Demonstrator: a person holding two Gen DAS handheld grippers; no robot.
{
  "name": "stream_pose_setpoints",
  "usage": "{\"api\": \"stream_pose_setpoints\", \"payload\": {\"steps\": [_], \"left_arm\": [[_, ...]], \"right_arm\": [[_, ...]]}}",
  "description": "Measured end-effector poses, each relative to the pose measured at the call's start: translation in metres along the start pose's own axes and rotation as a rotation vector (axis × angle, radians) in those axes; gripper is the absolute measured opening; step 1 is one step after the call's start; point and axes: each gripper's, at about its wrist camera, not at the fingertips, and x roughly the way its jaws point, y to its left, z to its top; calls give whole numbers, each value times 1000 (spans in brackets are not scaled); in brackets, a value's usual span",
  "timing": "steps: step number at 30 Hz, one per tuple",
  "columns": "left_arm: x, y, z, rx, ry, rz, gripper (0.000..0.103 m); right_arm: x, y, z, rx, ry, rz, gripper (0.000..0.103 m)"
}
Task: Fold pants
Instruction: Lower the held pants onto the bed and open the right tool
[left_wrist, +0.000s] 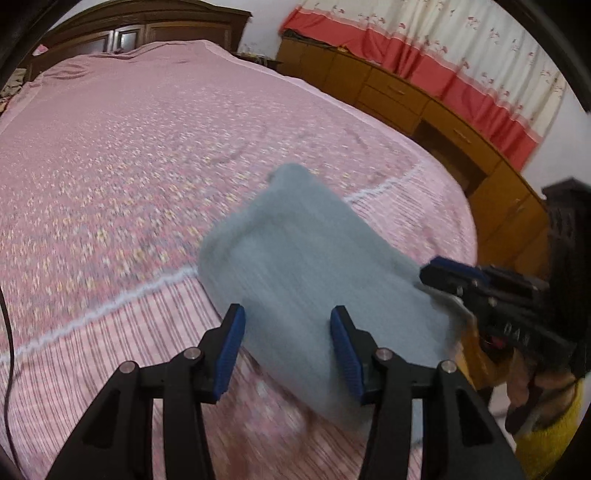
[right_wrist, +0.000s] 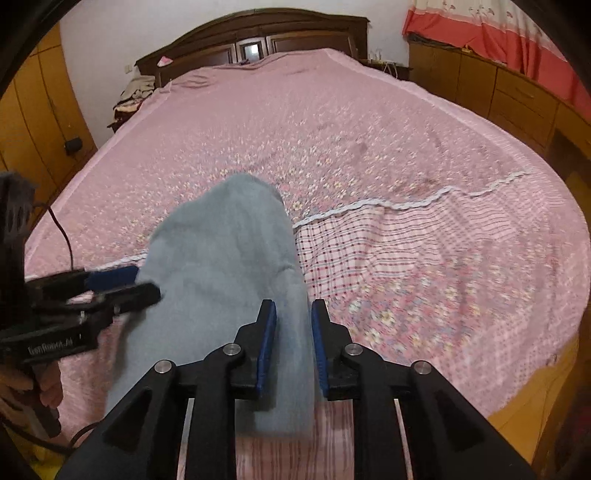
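Right wrist alone shows wardrobe (right_wrist: 40, 122) — pants (right_wrist: 221, 266) perhaps folded.

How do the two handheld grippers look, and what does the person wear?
Both the left gripper and the right gripper have black angular linkage arms with silver pivot pins and ribbed blue pads. The left one's side carries white lettering, too blurred to read, and a dark cable. A yellow sleeve shows.

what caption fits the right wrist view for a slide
Right gripper straddling the edge of folded grey pants on a pink bedspread, left gripper at their left edge.
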Motion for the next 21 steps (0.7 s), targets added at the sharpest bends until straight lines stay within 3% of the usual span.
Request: {"api": "stream_pose_setpoints", "payload": {"steps": [6,10,15,19,21], "left_arm": [[-12,-18,-24,12,33,-57,51],[-5,-23,-35,22,49,-43,51],[15,-22,-48,-23,103,-53,51],[28,-19,-53,-57,113,-74,58],[33,-19,-52,-68,115,-81,60]], "right_arm": [[-23,8,-20,-18,7,38,20],[-9,4,-32,-15,55,-10,20],[10,-10,-38,27,95,-4,20],[21,-14,-45,-4,99,-64,32],[22,-17,-46,9,102,-56,32]]}}
